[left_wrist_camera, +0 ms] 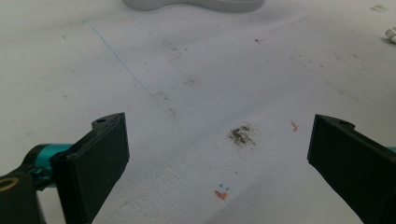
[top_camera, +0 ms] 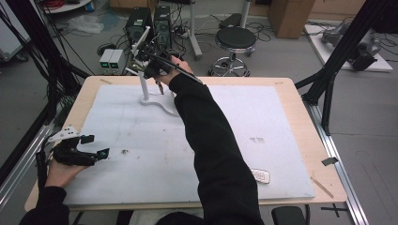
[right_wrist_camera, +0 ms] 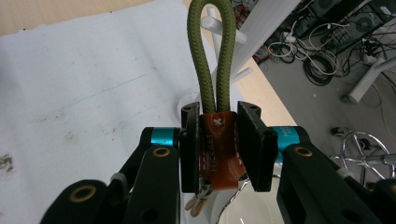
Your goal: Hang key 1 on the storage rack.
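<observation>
Risk is my right gripper, clamped on the keychain's leather tab, missing the stand's peg with the loop.

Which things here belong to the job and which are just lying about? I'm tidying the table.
In use: right gripper shut on key fob with green cord loop; white peg stand.
Lying about: small white object, left gripper open.
</observation>
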Motion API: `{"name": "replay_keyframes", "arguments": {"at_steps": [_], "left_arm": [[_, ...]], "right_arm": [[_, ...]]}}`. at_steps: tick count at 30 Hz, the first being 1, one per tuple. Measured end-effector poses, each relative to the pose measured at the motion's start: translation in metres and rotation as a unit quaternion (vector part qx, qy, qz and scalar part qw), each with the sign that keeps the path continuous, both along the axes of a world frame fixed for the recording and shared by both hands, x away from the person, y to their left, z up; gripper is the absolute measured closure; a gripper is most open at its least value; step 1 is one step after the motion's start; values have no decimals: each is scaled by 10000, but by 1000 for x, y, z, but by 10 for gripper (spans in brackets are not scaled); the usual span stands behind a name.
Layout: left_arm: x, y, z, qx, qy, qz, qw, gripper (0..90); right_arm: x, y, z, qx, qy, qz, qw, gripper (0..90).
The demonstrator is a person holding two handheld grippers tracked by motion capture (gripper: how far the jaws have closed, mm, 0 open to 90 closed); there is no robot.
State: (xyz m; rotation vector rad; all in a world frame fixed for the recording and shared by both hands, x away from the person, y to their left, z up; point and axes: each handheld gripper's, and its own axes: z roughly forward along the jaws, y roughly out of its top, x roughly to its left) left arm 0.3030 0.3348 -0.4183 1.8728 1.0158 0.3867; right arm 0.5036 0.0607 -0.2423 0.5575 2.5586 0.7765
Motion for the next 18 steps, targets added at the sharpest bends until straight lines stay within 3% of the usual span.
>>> {"name": "replay_keyframes", "arguments": {"at_steps": [9, 14, 18], "left_arm": [[1, 0, -1, -10, 13, 9, 10000, 60], [1, 1, -1, -21, 2, 8, 10000, 60], [1, 1, -1, -31, 3, 16, 10000, 60]], "right_arm": [[5, 7, -9, -102, -32, -95, 9999, 705], [10, 7, -14, 11, 105, -179, 9998, 703], [15, 8, -21, -50, 149, -279, 9995, 702]]}}
